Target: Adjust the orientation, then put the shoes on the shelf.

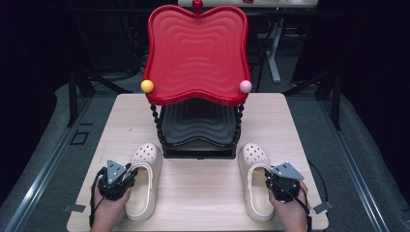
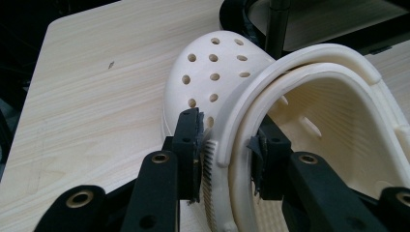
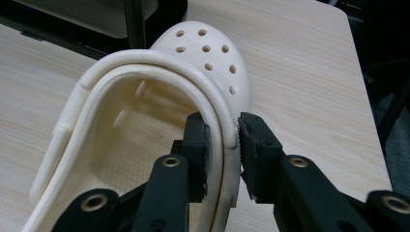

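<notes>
Left gripper (image 1: 129,175): near the table's front-left corner; jaws partly closed, clamped on the outer side wall of the left clog, one pad (image 2: 189,145) outside, the other inside against the strap and rim.
Left clog (image 1: 144,180): cream-coloured perforated foam clog, flat on the pale wooden table (image 1: 203,193) toward the front-left corner, toe pointing to the far edge, just beside the rack's front-left foot.
Right gripper (image 1: 267,180): near the table's front-right corner; jaws partly closed, clamped on the outer side wall of the right clog, one pad (image 3: 198,145) inside the shoe, the other outside.
Right clog (image 1: 255,181): matching cream perforated foam clog, flat toward the front-right corner, toe to the far edge, just beside the rack's front-right foot.
Rack: two-tier stand at the table's far middle; red ribbed plastic tray (image 1: 196,53) on top, black ribbed tray (image 1: 197,126) below, twisted black posts between.
Knobs: yellow ball (image 1: 147,86) at the red tray's front-left corner, pink ball (image 1: 245,86) at its front-right.
</notes>
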Demonstrator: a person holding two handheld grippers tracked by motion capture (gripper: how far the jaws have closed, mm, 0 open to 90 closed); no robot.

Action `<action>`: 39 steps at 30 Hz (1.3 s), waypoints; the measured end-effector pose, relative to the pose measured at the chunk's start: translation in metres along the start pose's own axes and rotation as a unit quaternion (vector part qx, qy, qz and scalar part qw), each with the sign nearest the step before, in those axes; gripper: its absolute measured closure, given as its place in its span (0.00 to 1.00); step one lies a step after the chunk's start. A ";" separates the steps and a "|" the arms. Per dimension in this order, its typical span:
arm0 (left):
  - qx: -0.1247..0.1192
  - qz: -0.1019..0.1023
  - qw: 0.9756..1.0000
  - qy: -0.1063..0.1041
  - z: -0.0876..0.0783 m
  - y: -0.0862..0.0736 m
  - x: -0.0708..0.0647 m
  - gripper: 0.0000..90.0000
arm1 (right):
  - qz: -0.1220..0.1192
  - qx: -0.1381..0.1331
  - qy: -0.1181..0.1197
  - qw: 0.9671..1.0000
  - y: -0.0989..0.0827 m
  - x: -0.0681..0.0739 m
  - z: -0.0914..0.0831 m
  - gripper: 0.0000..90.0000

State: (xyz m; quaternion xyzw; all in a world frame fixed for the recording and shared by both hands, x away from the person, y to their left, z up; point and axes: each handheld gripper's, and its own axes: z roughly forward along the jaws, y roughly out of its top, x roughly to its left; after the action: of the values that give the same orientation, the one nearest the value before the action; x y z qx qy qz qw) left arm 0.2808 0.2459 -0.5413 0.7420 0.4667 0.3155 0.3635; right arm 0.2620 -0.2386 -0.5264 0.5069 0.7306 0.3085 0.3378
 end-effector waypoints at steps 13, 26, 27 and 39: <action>0.001 0.003 1.000 0.004 -0.003 0.001 0.003 0.82 | 0.031 0.011 0.005 0.999 0.000 0.000 -0.007 0.83; -0.006 -0.012 1.000 -0.005 -0.015 0.001 0.006 0.84 | 0.036 0.003 0.004 0.999 0.000 0.000 -0.015 0.83; -0.009 -0.013 1.000 -0.006 -0.016 0.001 0.006 0.84 | 0.036 0.002 0.005 0.999 0.000 0.000 -0.016 0.83; -0.022 -0.010 1.000 -0.014 -0.030 0.003 0.008 0.84 | 0.039 -0.011 0.001 0.999 0.002 -0.003 -0.028 0.83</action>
State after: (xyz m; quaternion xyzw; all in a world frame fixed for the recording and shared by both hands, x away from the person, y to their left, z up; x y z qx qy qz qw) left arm 0.2611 0.2599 -0.5214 0.7337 0.4618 0.3116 0.3890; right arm 0.2415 -0.2436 -0.5080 0.5306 0.7073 0.3299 0.3308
